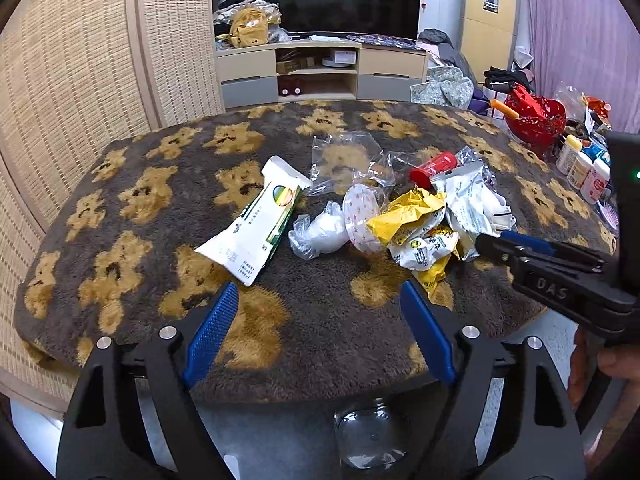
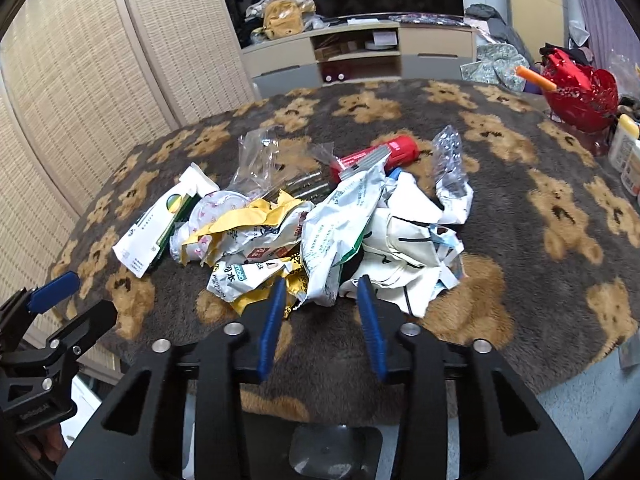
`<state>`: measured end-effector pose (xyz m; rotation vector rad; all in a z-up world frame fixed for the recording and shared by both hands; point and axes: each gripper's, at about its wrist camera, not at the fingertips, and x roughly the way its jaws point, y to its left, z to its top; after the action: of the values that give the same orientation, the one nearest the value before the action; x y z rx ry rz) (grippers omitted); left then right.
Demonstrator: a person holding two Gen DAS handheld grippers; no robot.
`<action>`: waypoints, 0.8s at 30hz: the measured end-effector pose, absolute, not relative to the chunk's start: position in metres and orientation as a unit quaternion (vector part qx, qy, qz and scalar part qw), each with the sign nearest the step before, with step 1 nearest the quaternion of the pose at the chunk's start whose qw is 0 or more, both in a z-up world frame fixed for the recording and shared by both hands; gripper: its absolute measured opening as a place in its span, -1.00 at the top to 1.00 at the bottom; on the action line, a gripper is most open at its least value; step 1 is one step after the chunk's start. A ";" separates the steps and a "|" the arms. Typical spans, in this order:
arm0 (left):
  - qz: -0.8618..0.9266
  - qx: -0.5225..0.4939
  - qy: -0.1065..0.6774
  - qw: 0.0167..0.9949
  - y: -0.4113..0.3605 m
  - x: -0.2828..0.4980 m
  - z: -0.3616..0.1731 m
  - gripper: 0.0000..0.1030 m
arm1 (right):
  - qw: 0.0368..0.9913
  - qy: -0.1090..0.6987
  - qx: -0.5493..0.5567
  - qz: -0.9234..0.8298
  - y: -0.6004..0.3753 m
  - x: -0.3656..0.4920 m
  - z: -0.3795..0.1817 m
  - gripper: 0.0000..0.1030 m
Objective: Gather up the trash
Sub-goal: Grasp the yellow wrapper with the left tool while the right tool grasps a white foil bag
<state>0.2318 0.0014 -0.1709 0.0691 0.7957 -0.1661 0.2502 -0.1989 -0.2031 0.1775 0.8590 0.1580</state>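
Bare teddy-print blanket (image 1: 320,320) covers the worktop's near edge at 6 o'clock, between the left gripper (image 1: 320,300) and the trash pile (image 1: 400,216); crumpled wrappers heap mid-worktop; right gripper (image 2: 322,292) touches its near side; both grippers' fingers spread, holding nothing.

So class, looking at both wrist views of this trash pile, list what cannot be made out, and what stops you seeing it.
- Print on the yellow wrapper: too small and crumpled in both views.
- Clear bottle: right wrist view, mostly buried under wrappers.
- Red basket contents: left wrist view, hidden by its wall.
- Whether the right hand-held gripper touches the silver-white wrapper: unclear.
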 end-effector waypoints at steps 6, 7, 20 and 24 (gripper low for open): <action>-0.106 0.039 0.388 0.915 -0.015 0.251 -0.177 -0.48 | 0.894 0.429 0.097 0.080 -0.203 0.263 -0.218 0.55; -0.112 0.040 0.389 0.914 -0.019 0.254 -0.178 -0.48 | 0.895 0.428 0.097 0.081 -0.203 0.264 -0.218 0.67; -0.151 0.041 0.395 0.905 -0.056 0.294 -0.193 -0.48 | 0.920 0.372 0.097 0.076 -0.231 0.254 -0.186 0.81; -0.153 0.050 0.402 0.901 -0.067 0.304 -0.202 -0.50 | 0.920 0.372 0.096 0.072 -0.237 0.256 -0.188 0.81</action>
<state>0.3038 -0.0675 -0.2025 0.1042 0.8318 -0.3161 0.2555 -0.2369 -0.1880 0.1969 0.7648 0.1484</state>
